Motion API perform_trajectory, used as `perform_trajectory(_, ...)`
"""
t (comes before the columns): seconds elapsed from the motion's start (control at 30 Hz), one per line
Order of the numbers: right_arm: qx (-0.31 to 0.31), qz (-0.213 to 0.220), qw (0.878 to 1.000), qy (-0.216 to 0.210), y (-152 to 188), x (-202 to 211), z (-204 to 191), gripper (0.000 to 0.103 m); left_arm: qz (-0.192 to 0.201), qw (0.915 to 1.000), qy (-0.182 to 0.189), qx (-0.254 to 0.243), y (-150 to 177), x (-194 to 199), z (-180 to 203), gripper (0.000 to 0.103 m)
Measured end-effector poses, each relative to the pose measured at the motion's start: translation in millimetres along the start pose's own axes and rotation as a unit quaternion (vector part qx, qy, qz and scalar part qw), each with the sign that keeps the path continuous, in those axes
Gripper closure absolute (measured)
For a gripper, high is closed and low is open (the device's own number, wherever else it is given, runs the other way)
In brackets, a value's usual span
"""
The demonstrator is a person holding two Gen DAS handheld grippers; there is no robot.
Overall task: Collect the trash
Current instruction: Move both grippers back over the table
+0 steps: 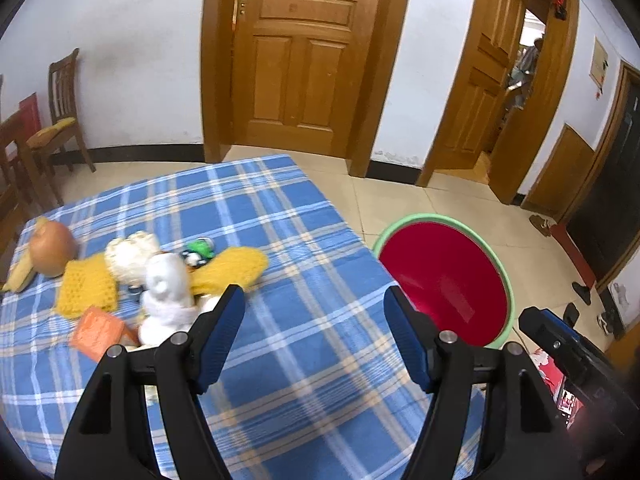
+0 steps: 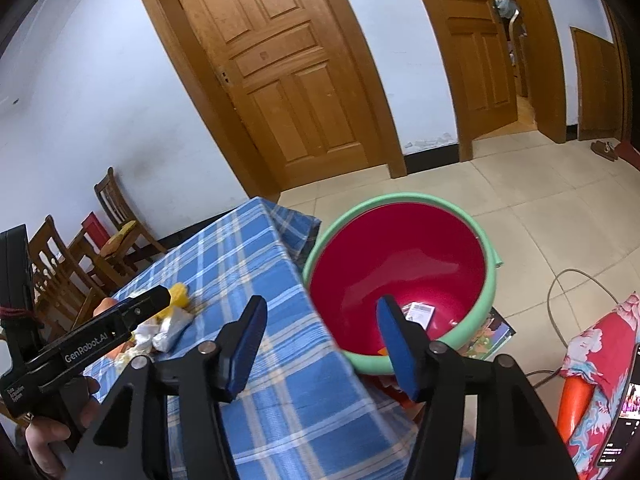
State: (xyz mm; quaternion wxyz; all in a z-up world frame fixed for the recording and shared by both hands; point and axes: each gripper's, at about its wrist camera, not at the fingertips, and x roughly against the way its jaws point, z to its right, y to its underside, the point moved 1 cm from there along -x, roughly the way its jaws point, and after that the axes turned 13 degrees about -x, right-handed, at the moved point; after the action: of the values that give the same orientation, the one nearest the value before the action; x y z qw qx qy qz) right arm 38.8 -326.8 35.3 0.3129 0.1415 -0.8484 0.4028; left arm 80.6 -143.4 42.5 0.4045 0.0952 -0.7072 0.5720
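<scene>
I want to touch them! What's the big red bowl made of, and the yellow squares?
The big red bowl looks like smooth, shiny plastic; light glints off its inside. The yellow squares look like soft knitted or crocheted yarn, bumpy with little holes.

Crumpled white paper (image 1: 166, 292) and an orange wrapper (image 1: 98, 330) are seen at nine o'clock; a red basin (image 2: 400, 276) at three holds a small packet (image 2: 418, 314).

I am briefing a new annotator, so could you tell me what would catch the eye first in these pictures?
The big red basin with its green rim stands on the floor beside the table, a small packet lying inside. On the blue plaid tablecloth sits a heap of litter: crumpled white tissue, yellow knitted cloths and an onion.
</scene>
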Motion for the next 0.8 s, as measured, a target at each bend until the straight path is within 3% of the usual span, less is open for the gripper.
perform_trajectory(0.8, 0.017, -0.03, 0.999, -0.017, 34, -12, -44, 0.038, 0.0, 0.9926, -0.087, 0.085, 49, 43, -105, 0.03)
